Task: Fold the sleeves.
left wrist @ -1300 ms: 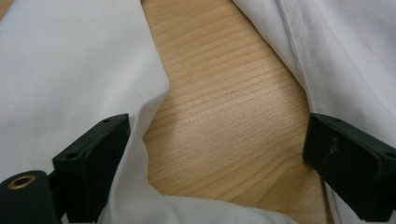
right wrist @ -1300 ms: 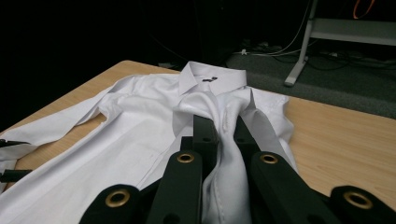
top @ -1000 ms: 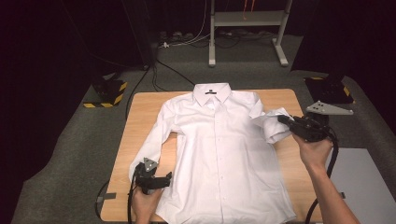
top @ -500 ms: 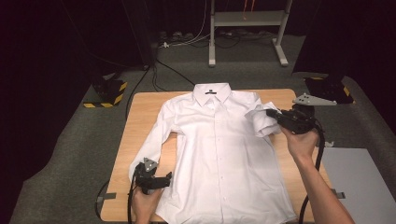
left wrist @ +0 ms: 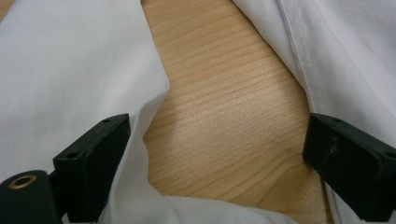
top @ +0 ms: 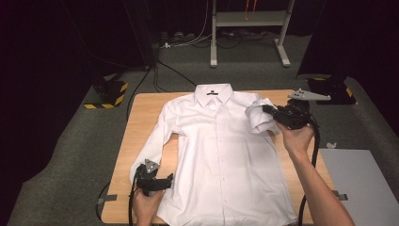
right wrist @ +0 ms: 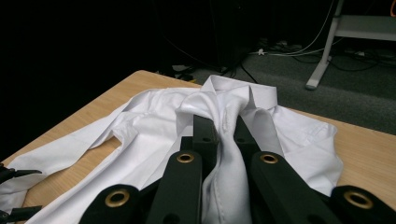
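Shirt is white, lying flat, front up and buttoned on the bench, collar at the far edge. I've got its right sleeve pinched in the right tool, lifted off the bench and hanging over the right chest panel. In the right gripper view the jaws are clamped on a bunched ridge of sleeve cloth, so that grip looks solid.

Left tool sits low at the near left, by the left sleeve and the hem. Jaws spread wide, bare wood between them, cloth lying against both pads but nothing pinched (left gripper view confirms).

My read of the step: fold the right sleeve inward across the front. To do it clean:
- carry the sleeve level toward the button line, don't hoist it higher or the shoulder seam will drag and rumple the body
- lay it down along its length, then let go; a drop from height leaves a lump
- left tool could pin the hem if the body starts creeping

Surface: light wood bench, tape tabs at the near corners, shirt covers most of it. Grey plate rides above the right tool. Room is dark, grey carpet, cables running to a white metal stand behind, hazard-striped block on the floor at left, grey panel at right.
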### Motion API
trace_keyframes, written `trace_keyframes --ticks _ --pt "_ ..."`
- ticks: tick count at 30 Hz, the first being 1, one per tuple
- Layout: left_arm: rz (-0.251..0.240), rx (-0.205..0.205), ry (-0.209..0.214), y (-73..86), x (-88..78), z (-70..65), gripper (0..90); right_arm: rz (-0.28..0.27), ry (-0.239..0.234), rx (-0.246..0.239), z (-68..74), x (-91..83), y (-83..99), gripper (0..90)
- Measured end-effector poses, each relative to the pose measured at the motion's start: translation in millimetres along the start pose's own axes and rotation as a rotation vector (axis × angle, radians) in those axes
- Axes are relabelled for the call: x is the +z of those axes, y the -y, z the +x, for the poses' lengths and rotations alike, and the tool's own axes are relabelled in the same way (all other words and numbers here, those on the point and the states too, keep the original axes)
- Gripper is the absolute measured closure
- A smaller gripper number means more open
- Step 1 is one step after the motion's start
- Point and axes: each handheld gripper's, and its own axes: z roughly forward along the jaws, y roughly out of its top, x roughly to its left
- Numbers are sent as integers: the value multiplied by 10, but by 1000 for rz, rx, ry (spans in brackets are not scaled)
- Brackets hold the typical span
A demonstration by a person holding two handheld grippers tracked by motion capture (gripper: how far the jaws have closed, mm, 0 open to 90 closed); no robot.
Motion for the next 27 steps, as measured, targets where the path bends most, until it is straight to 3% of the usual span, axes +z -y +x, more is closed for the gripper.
trace_keyframes --ticks 27 --pt "0 0 -4 -2 4 -1 85 26 22 -61 200 385 -258 860"
